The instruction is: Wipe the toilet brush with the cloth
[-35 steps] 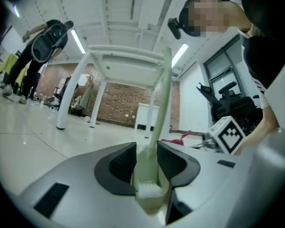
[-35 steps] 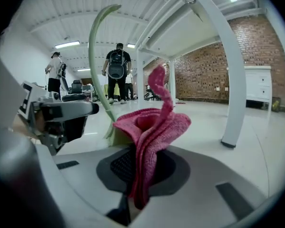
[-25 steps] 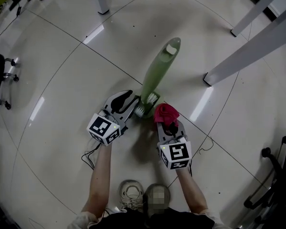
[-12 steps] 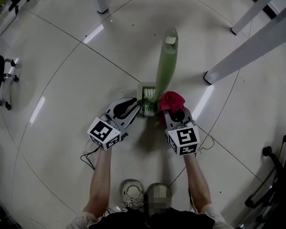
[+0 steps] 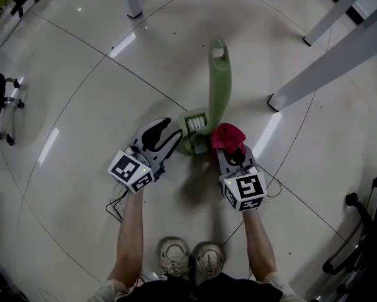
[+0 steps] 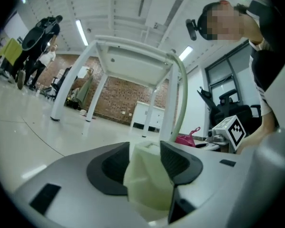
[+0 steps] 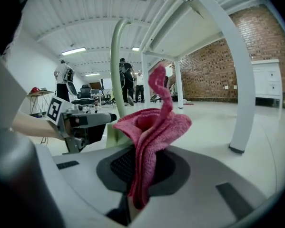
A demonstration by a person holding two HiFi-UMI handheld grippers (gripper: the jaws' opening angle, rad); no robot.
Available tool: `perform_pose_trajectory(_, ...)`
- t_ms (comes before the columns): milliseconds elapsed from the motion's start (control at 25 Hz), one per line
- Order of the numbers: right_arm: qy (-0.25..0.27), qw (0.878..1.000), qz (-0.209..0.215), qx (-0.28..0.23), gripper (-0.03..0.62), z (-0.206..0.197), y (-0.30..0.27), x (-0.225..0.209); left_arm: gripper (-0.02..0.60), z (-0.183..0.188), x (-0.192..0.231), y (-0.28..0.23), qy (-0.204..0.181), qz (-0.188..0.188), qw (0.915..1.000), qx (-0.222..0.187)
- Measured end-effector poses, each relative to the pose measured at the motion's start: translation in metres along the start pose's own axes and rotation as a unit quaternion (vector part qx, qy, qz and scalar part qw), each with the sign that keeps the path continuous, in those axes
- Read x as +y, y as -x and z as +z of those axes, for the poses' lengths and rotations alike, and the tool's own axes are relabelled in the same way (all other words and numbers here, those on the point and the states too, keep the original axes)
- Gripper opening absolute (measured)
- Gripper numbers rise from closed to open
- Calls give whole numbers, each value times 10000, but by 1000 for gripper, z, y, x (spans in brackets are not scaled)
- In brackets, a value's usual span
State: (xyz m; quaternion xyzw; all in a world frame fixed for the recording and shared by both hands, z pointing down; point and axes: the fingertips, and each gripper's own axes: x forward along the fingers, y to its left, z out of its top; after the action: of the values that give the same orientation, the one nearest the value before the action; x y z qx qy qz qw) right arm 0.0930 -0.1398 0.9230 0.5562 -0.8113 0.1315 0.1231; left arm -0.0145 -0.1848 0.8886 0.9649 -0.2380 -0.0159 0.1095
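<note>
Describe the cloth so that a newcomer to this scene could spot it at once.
Over the glossy pale floor, find the right gripper, the one with a marker cube on top. The cloth is bunched in its jaws, beside the pale green brush. It is the only pink, fluffy thing there.

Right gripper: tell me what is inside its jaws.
A pink cloth is pinched in the right gripper, bunching up above its jaws. Its lower end disappears into the gap between the jaws, so how far down it goes cannot be seen.

Head view looks steeply down; gripper views face each other across the toilet brush [image 5: 219,87].
</note>
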Motion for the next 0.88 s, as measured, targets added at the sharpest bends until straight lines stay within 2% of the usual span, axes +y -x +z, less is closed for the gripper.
perform_pose_trajectory(80, -10, 9999, 128, -42, 32, 1, -3, 3, 298, 3, -4, -9, 404, -444, 9982, -98)
perform_pose_trajectory(200, 18, 9994, 346, -91, 32, 4, -13, 0, 335, 4, -14, -19, 714, -860, 9936, -148)
perform_pose_trajectory(320, 150, 9974, 696, -131, 32, 9, -24, -3, 339, 6, -15, -11, 737, -906, 9931, -75)
perform_pose_trajectory(440, 548, 9935, 984, -165, 32, 15, -37, -1, 339, 3, -21, 5, 623, -908, 9939, 91)
perform_pose_trajectory(680, 1107, 9825, 1478, -228, 32, 31, -64, 19, 337, -6, -54, 29, 550, -1076, 9921, 331)
perform_pose_trajectory(800, 1246, 9801, 1534, -206, 32, 34, -67, 26, 337, -7, -59, 37, 550, -964, 9933, 308)
perform_pose_trajectory(880, 1077, 9858, 1238, -365, 32, 40, -63, 16, 337, 1, -53, 41, 461, -729, 9962, 114)
